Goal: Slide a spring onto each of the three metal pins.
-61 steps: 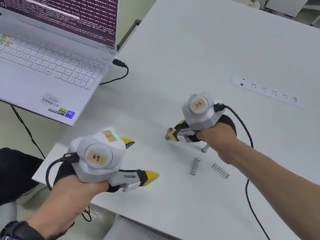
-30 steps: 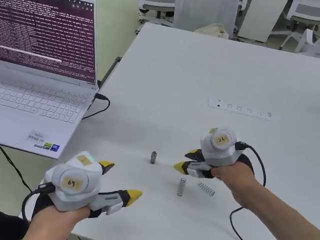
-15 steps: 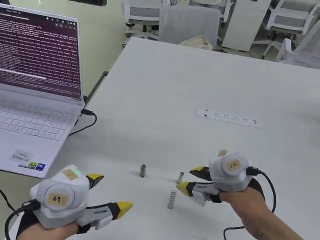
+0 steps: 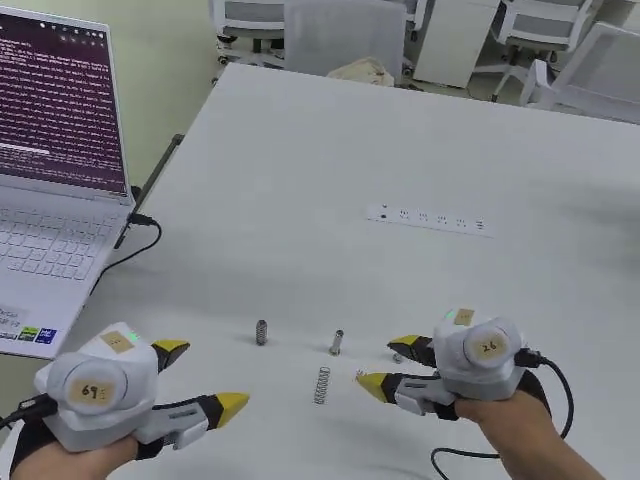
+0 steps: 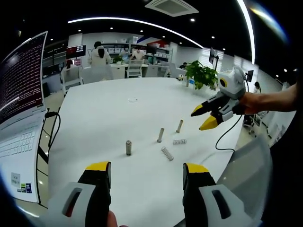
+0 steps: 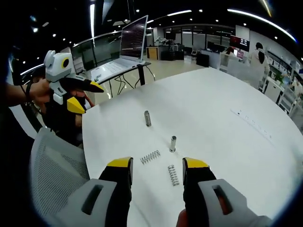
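Currently, nothing is gripped by either tool: the yellow-tipped left gripper (image 4: 200, 375) is held wide open at the near left of the white workbench top (image 4: 330, 150), and the yellow-tipped right gripper (image 4: 388, 362) is likewise spread wide, with bare table seen between its jaws in the right gripper view. A short upright metal pin with a coil already seated on it (image 4: 261, 332) stands to the left of a bare upright metal pin (image 4: 337, 342), so 1 of 3 placements is judged done. A 3rd bare pin (image 5: 179, 126) is seen in the left gripper view, near the right gripper's tips. The pins are stood on end, presumably so that coils can be dropped over their tops. 2 springs lie flat nearby: a loose silver coil spring (image 6: 150, 157) just beside the bare pin, and a 2nd loose coil spring (image 6: 173, 174) framed between the right gripper's jaws, which suggests that it is being lined up for a pick. The left gripper is kept well apart from the parts, probably so the approach is not crowded. An open silver laptop (image 4: 40, 200) and a white power strip (image 4: 430, 218) are set far from the work.
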`<state>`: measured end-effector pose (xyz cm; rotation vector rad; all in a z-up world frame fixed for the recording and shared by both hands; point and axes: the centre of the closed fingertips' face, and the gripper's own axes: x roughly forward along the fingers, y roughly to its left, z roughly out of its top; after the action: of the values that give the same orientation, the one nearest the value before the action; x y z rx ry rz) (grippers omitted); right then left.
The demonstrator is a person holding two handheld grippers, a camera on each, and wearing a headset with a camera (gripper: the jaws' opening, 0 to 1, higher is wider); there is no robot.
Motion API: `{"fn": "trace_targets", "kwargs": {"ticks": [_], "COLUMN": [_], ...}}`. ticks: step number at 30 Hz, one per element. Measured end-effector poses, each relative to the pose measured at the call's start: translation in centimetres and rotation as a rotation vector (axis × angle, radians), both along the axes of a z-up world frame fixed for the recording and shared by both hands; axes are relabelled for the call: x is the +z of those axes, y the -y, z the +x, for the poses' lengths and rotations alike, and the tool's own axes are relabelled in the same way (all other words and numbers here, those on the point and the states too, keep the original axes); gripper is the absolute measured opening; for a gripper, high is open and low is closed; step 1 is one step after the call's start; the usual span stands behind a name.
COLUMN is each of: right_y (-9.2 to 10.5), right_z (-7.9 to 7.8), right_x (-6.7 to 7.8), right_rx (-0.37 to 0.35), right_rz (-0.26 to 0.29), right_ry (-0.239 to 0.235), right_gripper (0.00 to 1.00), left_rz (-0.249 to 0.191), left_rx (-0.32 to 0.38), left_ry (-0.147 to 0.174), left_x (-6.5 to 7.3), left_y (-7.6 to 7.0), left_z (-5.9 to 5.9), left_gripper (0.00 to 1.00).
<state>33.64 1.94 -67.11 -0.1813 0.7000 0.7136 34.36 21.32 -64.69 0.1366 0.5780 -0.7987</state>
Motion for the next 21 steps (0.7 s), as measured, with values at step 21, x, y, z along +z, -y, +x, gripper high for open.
{"fn": "trace_targets", "kwargs": {"ticks": [21], "right_y": [5.5], "right_z": [-4.2], "right_x": [1.1], "right_rx": [-0.209], "right_rz": [0.060], "right_ry": [0.009], "right_gripper": [0.51], "left_rz": [0.004], "left_rx": [-0.031], "left_ry": [-0.003], "left_x": [-0.1], "left_y": [0.9], "left_z": [0.3], "left_gripper": [0.58]}}
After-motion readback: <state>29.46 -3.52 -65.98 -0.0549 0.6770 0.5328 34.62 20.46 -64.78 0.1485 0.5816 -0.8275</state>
